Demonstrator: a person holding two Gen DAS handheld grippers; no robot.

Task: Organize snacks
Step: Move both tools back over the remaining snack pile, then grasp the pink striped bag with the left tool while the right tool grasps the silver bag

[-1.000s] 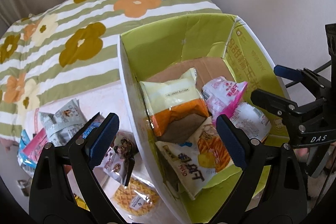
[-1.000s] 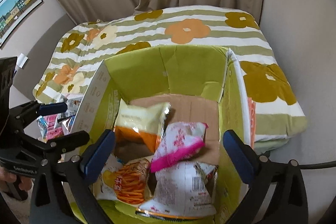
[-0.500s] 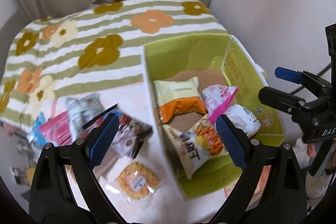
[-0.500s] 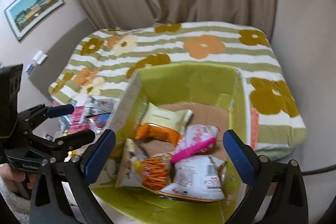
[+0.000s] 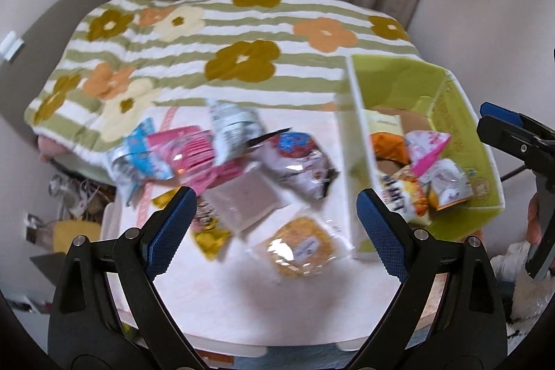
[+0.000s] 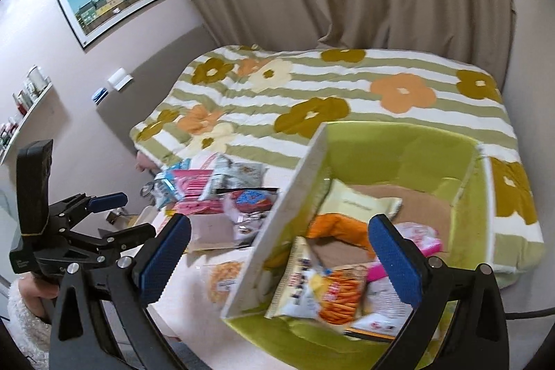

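Nearest: left gripper (image 5: 274,224) and right gripper (image 6: 277,257), both gaping, nothing between the pads. Below left gripper: round yellow cracker packet (image 5: 301,245), loose on white table (image 5: 242,293). Beyond: heaped snack packets (image 5: 194,148), overlapping; risk of pinching two, or slipping on film. Right: green box (image 5: 451,106), part-filled.

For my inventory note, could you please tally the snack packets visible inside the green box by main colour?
Cream and orange packet: 1
Pink packet: 1
White and orange packet: 1
White packet: 1
Total in the green box: 4
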